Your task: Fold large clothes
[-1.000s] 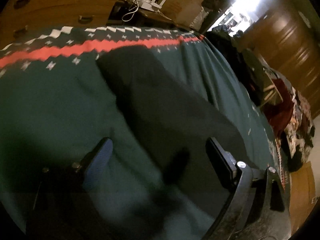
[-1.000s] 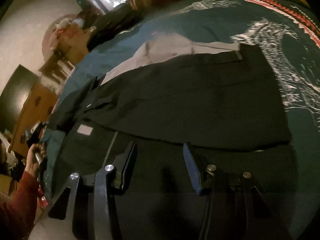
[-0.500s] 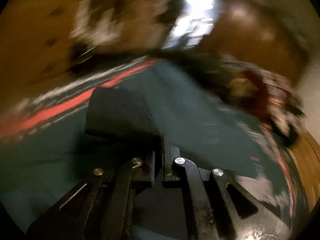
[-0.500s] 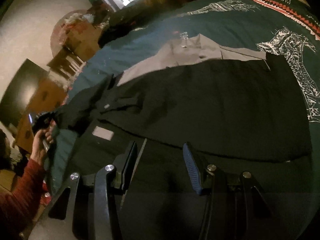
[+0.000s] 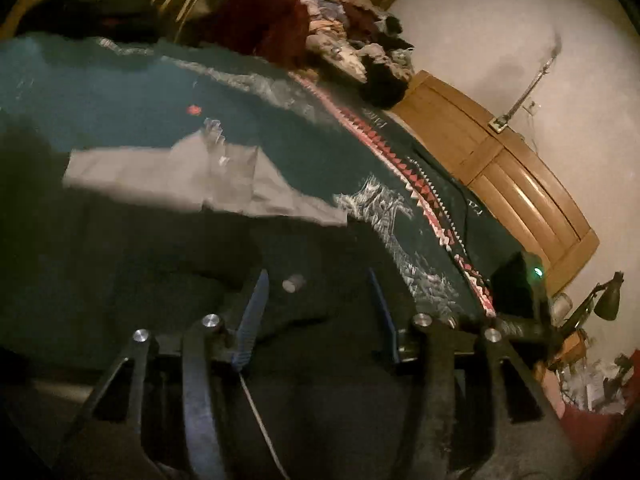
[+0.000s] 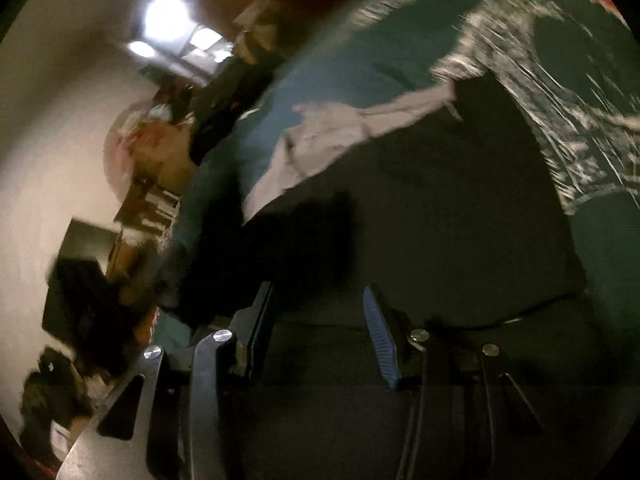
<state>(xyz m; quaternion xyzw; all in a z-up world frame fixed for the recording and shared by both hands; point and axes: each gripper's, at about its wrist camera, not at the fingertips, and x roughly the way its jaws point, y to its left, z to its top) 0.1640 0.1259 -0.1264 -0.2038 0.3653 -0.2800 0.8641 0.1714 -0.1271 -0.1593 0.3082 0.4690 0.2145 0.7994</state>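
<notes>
Opening left gripper (image 5: 316, 312) over black garment (image 5: 168, 264), right gripper (image 6: 316, 328) closing, empty, blurred.

The right tongs (image 6: 316, 328) hang just over a dark garment (image 6: 420, 208) spread on a teal bedspread (image 6: 360, 68), jaws parted and closing with nothing between the pads. A pale grey piece (image 6: 332, 140) lies along the garment's far left edge. White patterning (image 6: 560, 92) marks the bedspread at right. A bright ceiling light (image 6: 164, 14) glows far left; the view is blurred.

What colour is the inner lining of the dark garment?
Light grey lining, clearest in the left wrist view.
</notes>
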